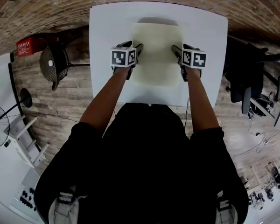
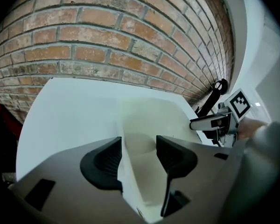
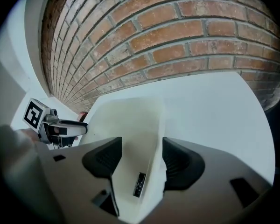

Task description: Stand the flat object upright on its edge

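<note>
A cream flat slab [image 1: 156,55] lies on the white table [image 1: 107,31], its long sides running away from me. My left gripper [image 1: 133,47] is at the slab's left edge and my right gripper [image 1: 178,49] at its right edge, both pointing steeply down. In the left gripper view the slab's [image 2: 149,120] left edge runs between the left gripper's [image 2: 139,148] spread jaws, with gaps at the pads. In the right gripper view the slab's [image 3: 130,125] right edge, with a small dark label, sits between the right gripper's [image 3: 141,150] spread jaws, untouched. Each gripper is open.
A brick wall [image 2: 107,36] rises just beyond the table's far edge. Beside the table stand a dark fan [image 1: 53,64] on the left and a black office chair [image 1: 242,78] on the right. Bare table top [image 1: 205,31] surrounds the slab.
</note>
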Available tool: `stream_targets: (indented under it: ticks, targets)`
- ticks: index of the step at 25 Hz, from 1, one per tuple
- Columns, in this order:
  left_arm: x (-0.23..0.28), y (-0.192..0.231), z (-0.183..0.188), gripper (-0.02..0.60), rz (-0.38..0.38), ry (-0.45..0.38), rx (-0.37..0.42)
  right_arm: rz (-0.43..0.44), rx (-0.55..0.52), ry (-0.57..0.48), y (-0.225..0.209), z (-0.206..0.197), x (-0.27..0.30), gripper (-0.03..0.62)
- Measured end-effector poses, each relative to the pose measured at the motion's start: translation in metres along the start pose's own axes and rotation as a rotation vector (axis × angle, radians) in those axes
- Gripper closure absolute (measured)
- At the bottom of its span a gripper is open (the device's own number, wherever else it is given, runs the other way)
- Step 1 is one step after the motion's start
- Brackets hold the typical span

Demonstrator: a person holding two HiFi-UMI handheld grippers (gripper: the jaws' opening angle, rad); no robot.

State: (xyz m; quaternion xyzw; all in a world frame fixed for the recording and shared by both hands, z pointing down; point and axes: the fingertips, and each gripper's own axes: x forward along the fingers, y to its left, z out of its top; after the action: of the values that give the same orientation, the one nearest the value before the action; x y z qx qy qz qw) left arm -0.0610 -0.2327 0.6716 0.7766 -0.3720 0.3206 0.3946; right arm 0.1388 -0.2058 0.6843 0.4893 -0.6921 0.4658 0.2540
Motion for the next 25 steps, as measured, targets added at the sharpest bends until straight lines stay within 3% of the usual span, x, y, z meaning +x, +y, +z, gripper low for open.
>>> stream_targets:
  ticks: [11,25]
  targets:
    - [0.011,0.005,-0.005,0.351,0.027,0.074,-0.031,-0.001,0.008,0.03,0.0,-0.003,0.013,0.335]
    - [0.01,0.003,-0.005,0.351,0.03,0.067,-0.033,-0.015,0.02,0.02,0.0,-0.004,0.011,0.35]
